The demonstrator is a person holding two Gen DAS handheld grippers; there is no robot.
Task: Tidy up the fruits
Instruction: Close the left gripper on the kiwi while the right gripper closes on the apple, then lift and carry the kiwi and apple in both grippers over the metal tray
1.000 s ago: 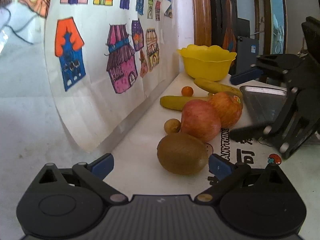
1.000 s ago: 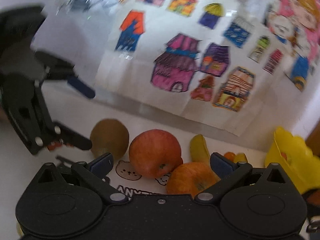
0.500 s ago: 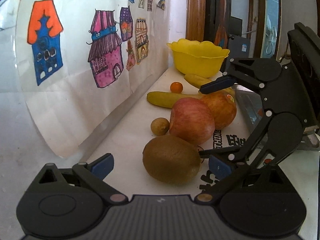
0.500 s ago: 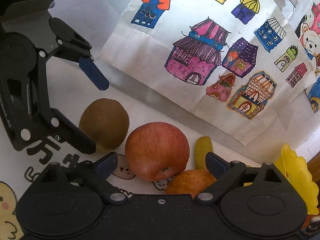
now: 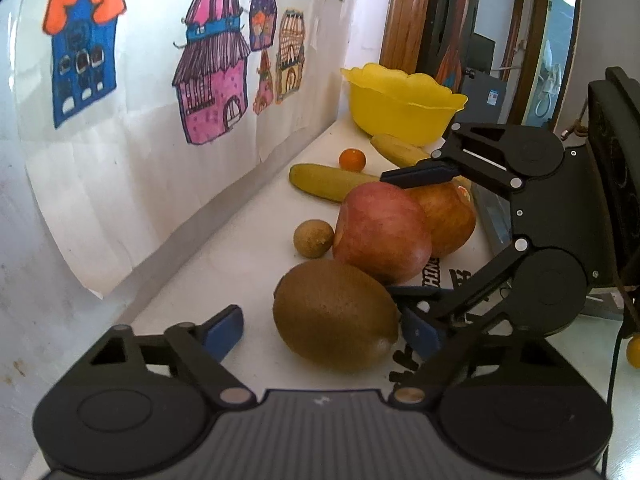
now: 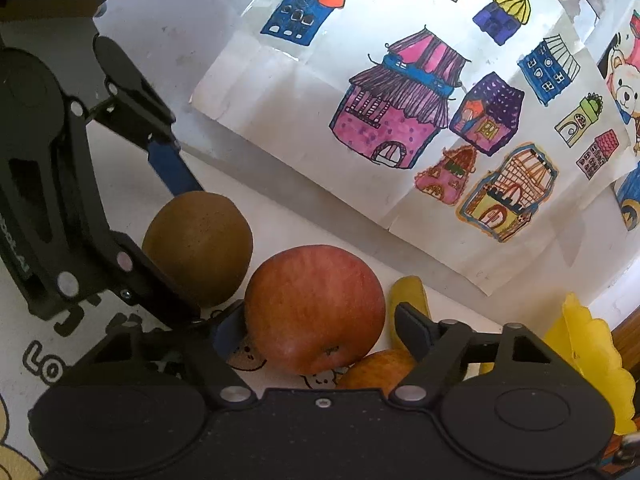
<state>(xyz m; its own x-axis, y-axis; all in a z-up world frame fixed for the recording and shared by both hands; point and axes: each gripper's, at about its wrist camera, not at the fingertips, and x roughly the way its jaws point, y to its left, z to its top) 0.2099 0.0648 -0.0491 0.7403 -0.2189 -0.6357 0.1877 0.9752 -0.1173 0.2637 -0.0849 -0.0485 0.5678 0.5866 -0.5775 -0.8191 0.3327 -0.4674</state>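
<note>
Now, from the left wrist, my left hand-held gripper (image 5: pixel 320 330) straddles the fuzzy brown kiwi (image 5: pixel 336 316) on the white desk (image 5: pixel 224 264), its long axis lying across the closing jaws, the left pad still clear. From the right wrist, my right hand-held gripper (image 6: pixel 316 330) brackets the red apple (image 6: pixel 314 308), jaws narrowing, not visibly pinching.

A white tabletop (image 5: pixel 240 264) runs along a white wall (image 5: pixel 152 8), where a creased paper sheet of coloured house drawings (image 6: pixel 400 120) hangs down to its back edge. Past the far end stand a wooden door frame (image 5: pixel 404 16) and a daylit doorway (image 5: pixel 556 40).
</note>
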